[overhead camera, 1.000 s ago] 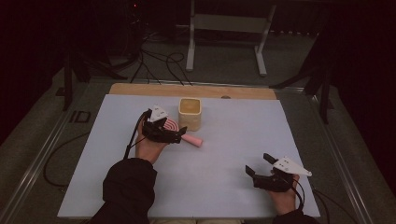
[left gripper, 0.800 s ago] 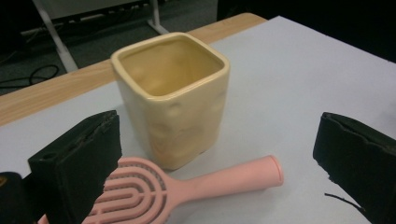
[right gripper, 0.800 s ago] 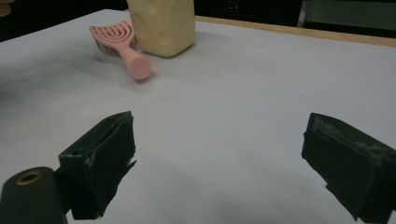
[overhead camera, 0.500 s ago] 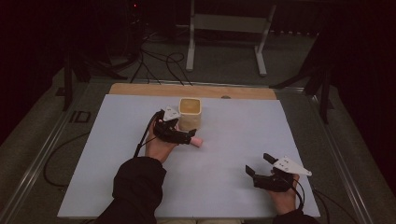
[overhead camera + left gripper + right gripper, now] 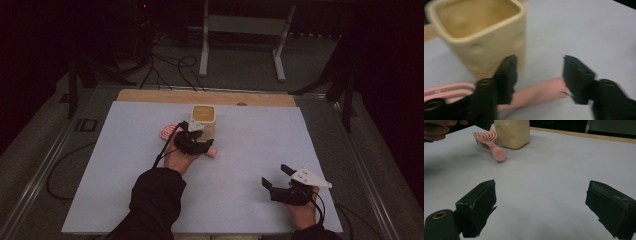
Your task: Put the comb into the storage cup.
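Note:
A pink hairbrush point(image 5: 167, 131) lies on the white table sheet point(image 5: 120, 165) beside a cream square cup point(image 5: 204, 117). My left gripper point(image 5: 202, 145) hovers low over the brush handle point(image 5: 536, 93), right in front of the cup point(image 5: 481, 32). Its jaws have just been closing and stand about half apart, with the handle between them; the handle's end is at the right jaw, and I see no firm pinch. My right gripper point(image 5: 275, 176) rests near the front right of the sheet, open and empty. In the right gripper view the brush point(image 5: 489, 141) and cup point(image 5: 511, 132) lie far ahead of its gripper point(image 5: 541, 205).
A wooden strip point(image 5: 150, 96) runs along the table's far edge. Cables point(image 5: 170, 65) and a metal stand point(image 5: 240, 30) are on the dark floor beyond. Metal rails point(image 5: 45, 165) frame the table sides.
My left hand has moved right and down over the brush handle, toward the cup, and its jaws have narrowed. The brush head now shows left of the hand. The right hand has stayed put.

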{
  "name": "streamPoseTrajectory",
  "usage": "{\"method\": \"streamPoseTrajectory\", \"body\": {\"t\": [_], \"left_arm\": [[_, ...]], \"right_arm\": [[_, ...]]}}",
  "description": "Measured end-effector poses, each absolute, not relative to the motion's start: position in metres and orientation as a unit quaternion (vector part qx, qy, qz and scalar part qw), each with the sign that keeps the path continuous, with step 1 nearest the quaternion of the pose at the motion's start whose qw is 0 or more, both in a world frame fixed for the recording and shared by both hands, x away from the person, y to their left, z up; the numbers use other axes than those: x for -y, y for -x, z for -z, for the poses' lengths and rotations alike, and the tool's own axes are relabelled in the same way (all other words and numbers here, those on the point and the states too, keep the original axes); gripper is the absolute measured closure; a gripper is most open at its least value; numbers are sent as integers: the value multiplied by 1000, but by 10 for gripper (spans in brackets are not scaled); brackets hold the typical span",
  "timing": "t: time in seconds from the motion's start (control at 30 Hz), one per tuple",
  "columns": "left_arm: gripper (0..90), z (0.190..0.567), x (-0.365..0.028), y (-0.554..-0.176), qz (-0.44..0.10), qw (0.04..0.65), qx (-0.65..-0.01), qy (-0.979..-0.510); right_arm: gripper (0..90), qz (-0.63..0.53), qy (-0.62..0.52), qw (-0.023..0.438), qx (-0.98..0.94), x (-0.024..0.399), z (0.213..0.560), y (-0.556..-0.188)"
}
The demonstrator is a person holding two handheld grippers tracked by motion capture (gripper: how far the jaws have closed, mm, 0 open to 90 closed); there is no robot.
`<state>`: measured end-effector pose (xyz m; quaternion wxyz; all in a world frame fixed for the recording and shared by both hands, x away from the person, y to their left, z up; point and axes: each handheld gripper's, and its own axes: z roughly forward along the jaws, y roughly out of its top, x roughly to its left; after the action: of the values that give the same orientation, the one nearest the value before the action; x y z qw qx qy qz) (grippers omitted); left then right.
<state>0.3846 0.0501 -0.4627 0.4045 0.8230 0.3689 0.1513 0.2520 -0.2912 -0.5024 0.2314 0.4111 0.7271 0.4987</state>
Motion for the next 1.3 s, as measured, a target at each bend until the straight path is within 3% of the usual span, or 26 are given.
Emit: {"method": "streamPoseTrajectory", "body": {"t": [0.4, 0.87, 1.3], "left_arm": [[893, 481, -31, -395, -136, 369, -376, -839], [899, 502, -21, -397, -110, 330, -385, -855], [899, 504, -50, -378, -87, 303, -381, -869]], "right_arm": [[94, -498, -411, 228, -729, 291, 503, -253], [94, -497, -410, 228, -730, 291, 503, -253], [94, -496, -410, 228, -731, 290, 503, -253]]}}
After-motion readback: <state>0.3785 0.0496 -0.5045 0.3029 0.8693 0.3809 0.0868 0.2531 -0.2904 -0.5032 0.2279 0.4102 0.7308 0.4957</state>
